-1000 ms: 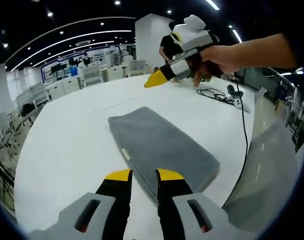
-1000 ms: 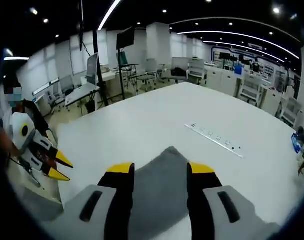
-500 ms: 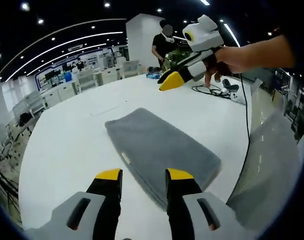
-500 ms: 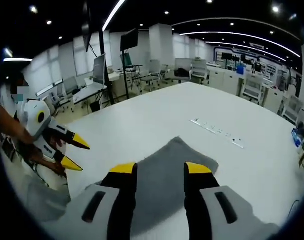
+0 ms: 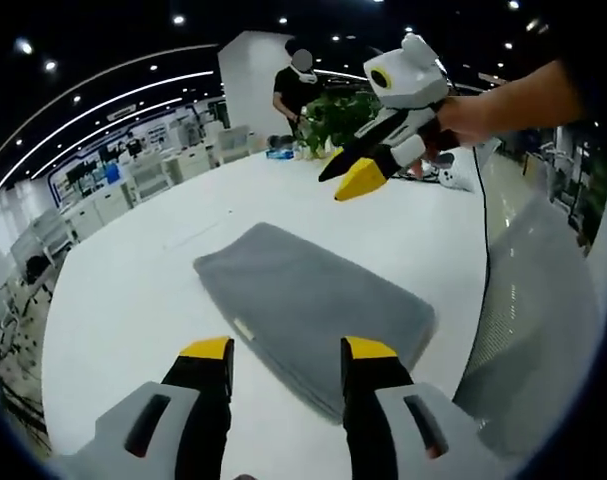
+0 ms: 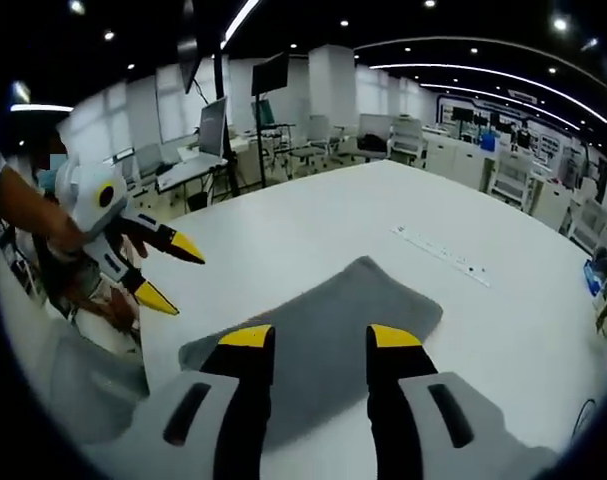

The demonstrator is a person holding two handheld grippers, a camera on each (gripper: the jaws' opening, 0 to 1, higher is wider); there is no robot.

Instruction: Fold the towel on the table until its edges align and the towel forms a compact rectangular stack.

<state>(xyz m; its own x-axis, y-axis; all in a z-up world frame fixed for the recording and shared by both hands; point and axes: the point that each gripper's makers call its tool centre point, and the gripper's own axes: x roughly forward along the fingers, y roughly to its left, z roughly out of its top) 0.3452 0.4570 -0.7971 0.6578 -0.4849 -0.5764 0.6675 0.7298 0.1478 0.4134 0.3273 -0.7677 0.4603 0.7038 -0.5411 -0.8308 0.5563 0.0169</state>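
Both pairs of jaws stand spread and hold nothing: the left gripper (image 5: 286,350) hangs above the near edge of the grey towel (image 5: 308,300), and the right gripper (image 6: 308,338) hovers over the towel's other long side. Folded into a flat rectangle with fairly even edges, the towel lies near one edge of the white table (image 6: 313,220), bare tabletop all around it.
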